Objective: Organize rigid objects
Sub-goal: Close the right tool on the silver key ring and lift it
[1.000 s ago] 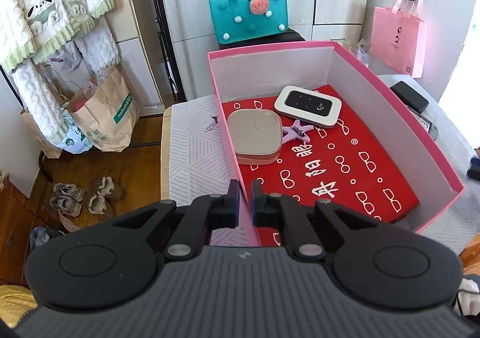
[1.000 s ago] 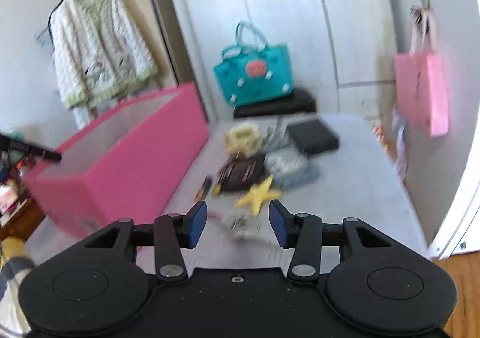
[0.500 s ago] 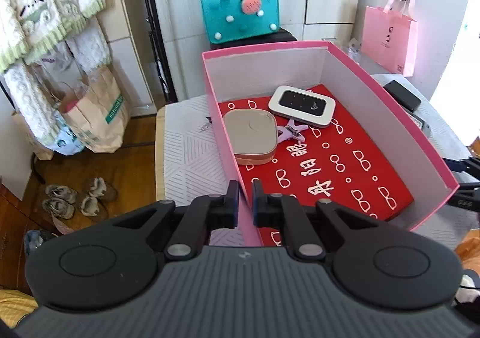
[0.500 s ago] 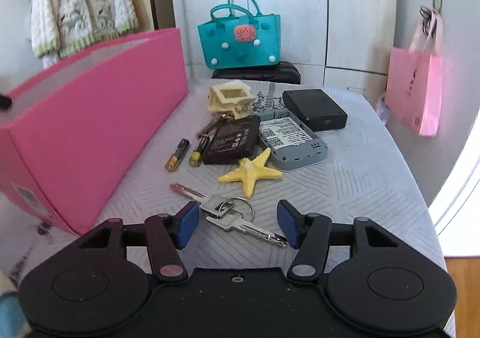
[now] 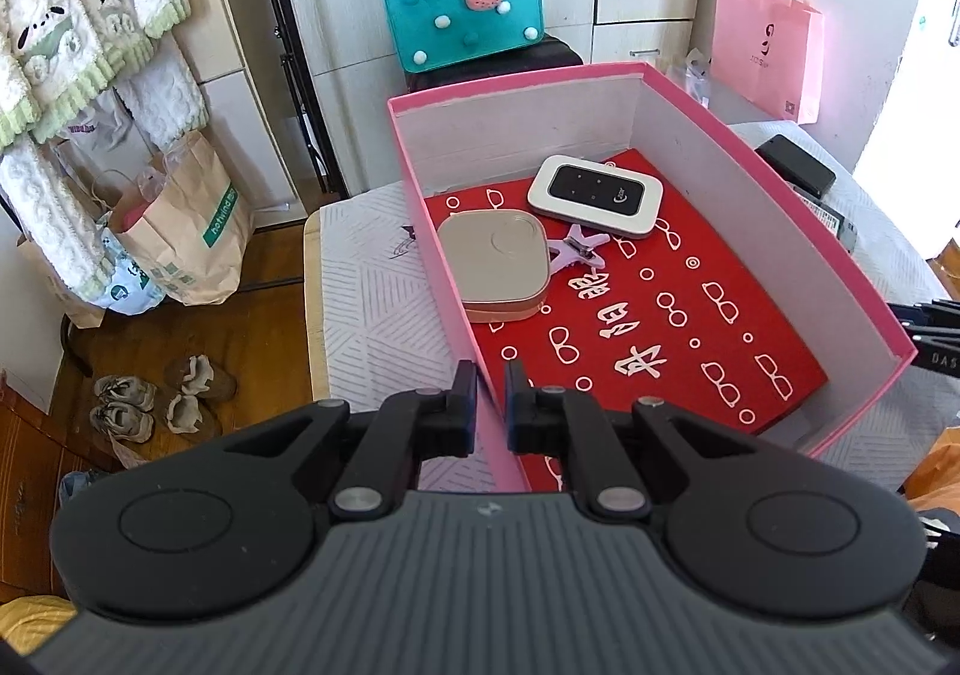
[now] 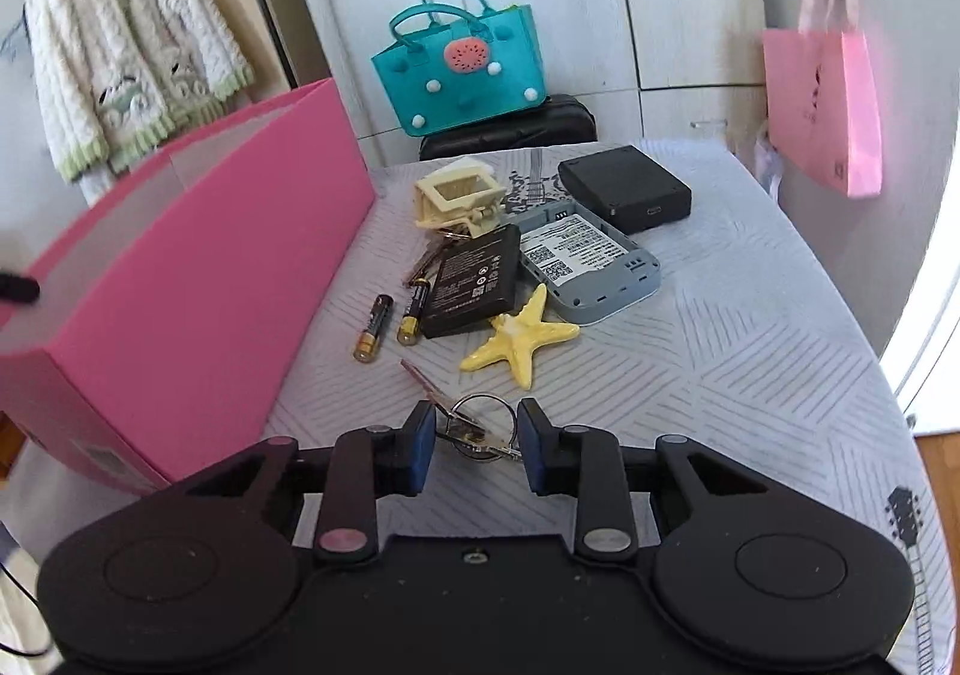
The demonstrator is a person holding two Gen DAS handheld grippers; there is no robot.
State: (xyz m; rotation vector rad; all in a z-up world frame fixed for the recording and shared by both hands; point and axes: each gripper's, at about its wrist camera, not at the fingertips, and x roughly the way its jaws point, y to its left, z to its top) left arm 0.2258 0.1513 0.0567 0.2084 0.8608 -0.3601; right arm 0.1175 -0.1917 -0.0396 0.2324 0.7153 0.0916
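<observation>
At the bottom centre of the left wrist view, the left gripper (image 5: 491, 399) is clamped on the near wall of the pink box (image 5: 720, 120). In the right wrist view, low in the frame, the right gripper (image 6: 474, 444) is closing around the key bunch (image 6: 480, 429) on the bench (image 6: 750, 351), with its pads not yet pressing it. The yellow starfish (image 6: 521, 342) lies just above the keys.

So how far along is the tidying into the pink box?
Done: router, beige case and clip lie in the pink box. In hand: right hand-held gripper closing around the keys. Left: batteries, starfish, battery pack.
</observation>
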